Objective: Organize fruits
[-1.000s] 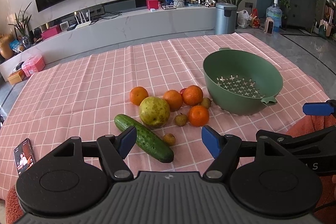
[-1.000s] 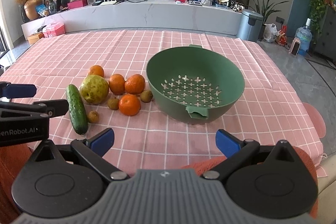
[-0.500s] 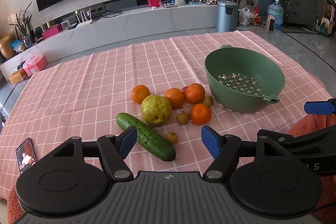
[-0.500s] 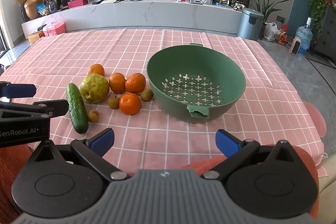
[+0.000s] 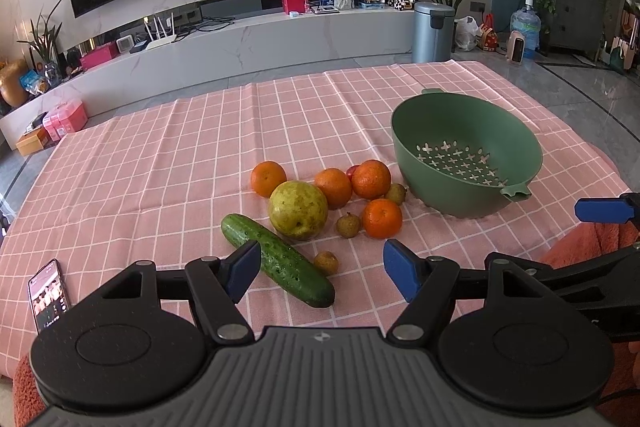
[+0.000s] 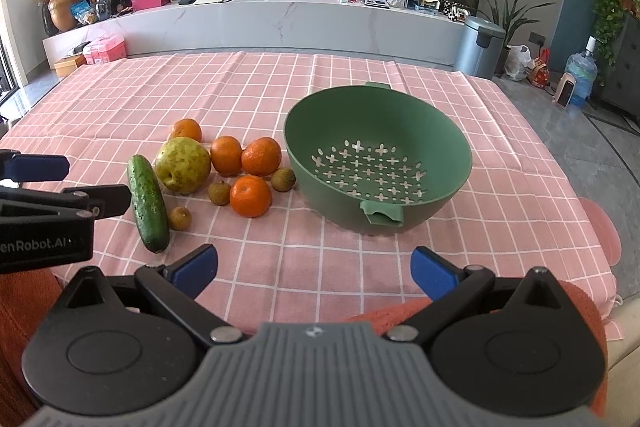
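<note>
– Where's the fruit?
– Oranges, a pear and a cucumber lie left of the empty colander.
– The grippers?
– Left gripper and right gripper both spread wide, gripping nothing.

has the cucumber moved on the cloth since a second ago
No. In the right wrist view the cucumber lies beside the pear, left of the green colander, as before.
</note>
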A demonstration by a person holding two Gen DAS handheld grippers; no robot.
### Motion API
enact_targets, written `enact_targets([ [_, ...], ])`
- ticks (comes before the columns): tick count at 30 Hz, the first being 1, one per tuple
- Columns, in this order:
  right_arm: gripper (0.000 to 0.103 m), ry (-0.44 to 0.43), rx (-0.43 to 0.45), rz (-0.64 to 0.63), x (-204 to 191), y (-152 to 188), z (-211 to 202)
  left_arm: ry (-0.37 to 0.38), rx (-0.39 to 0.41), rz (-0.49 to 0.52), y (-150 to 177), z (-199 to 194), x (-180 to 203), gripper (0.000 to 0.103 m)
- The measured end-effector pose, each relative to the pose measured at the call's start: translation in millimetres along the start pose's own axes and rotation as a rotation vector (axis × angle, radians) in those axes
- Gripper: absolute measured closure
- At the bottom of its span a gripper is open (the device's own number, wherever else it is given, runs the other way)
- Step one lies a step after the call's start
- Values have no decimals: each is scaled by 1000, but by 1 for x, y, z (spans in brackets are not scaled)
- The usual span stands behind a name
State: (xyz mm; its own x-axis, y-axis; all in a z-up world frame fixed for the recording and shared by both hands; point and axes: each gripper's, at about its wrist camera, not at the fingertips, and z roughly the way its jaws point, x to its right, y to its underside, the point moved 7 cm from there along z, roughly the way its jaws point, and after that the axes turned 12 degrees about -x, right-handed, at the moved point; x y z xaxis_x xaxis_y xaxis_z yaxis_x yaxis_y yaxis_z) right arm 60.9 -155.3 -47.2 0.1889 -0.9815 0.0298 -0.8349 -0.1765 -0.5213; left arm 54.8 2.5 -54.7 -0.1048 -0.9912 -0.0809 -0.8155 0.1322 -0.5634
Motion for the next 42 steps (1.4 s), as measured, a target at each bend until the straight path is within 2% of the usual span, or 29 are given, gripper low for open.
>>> enact_targets([
  [22, 4, -17, 3, 9, 0, 0, 2, 1, -4, 0, 0, -1, 0, 21],
  [26, 4, -61, 31, 9, -2, -5, 4, 52, -13, -30, -5, 2, -13, 27],
  [29, 4, -96, 73, 6, -3, -12, 7, 100, -51, -90, -11, 10, -27, 36],
  [33, 5, -140, 117, -35, -12, -24, 15, 58, -100, -123, -16, 24, -44, 41],
  [37, 6, -195, 93, -103, -29, -35, 29, 55, -148, -159, -21, 39, -56, 46],
  [42, 24, -233, 58, -183, -51, -50, 49, 78, -234, -208, -23, 63, -65, 48],
])
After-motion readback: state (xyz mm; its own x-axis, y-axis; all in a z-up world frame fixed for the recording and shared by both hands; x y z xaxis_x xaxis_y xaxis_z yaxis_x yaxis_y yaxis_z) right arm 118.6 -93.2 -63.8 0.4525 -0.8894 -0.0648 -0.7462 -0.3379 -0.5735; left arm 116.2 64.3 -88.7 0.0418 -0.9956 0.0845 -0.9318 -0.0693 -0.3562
